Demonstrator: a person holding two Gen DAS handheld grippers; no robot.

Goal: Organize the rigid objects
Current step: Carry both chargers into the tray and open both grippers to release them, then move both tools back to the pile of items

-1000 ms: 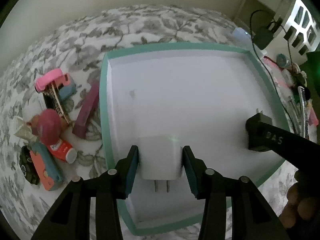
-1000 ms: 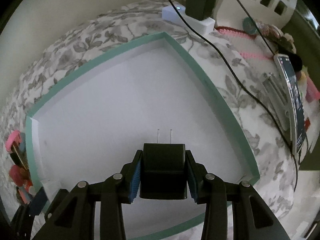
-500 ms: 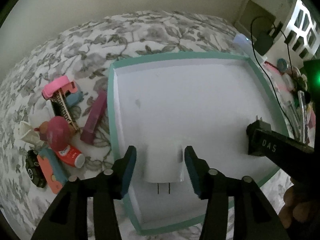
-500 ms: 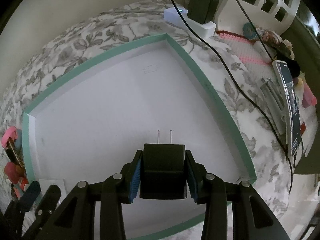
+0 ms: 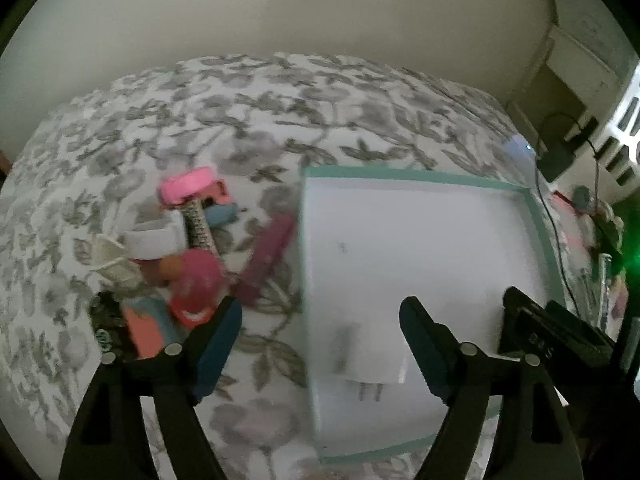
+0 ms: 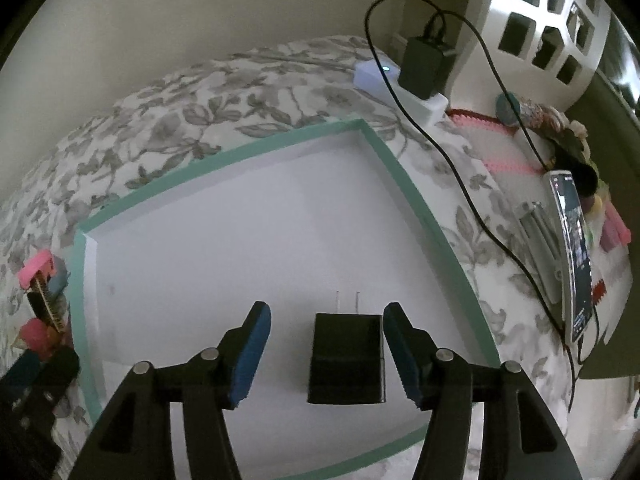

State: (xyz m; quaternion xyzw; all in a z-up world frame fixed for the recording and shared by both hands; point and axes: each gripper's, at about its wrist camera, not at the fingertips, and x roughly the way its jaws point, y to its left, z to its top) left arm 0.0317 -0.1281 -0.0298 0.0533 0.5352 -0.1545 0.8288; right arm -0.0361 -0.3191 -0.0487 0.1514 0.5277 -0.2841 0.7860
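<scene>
left gripper (image 5: 320, 330) opening wide above the shallow white tray with teal rim (image 5: 416, 176), holding nothing; small white plug-in charger block (image 5: 374, 364) lying flat on the tray floor near the left wall, prongs toward the camera. right gripper (image 6: 326, 354) opening too, pads clear of the black plug-in charger block (image 6: 346, 358) lying between them on the tray floor, close to the right pad, prongs pointing away. jumble of pink and coral toys (image 5: 188, 260) on the grey-leaf bedspread (image 5: 240, 112), left of the tray.

toy pile (image 5: 176, 264): blurred, items unclear
tray (image 6: 404, 184): 6 o'clock edge cut off
phone (image 6: 572, 256): screen unreadable
</scene>
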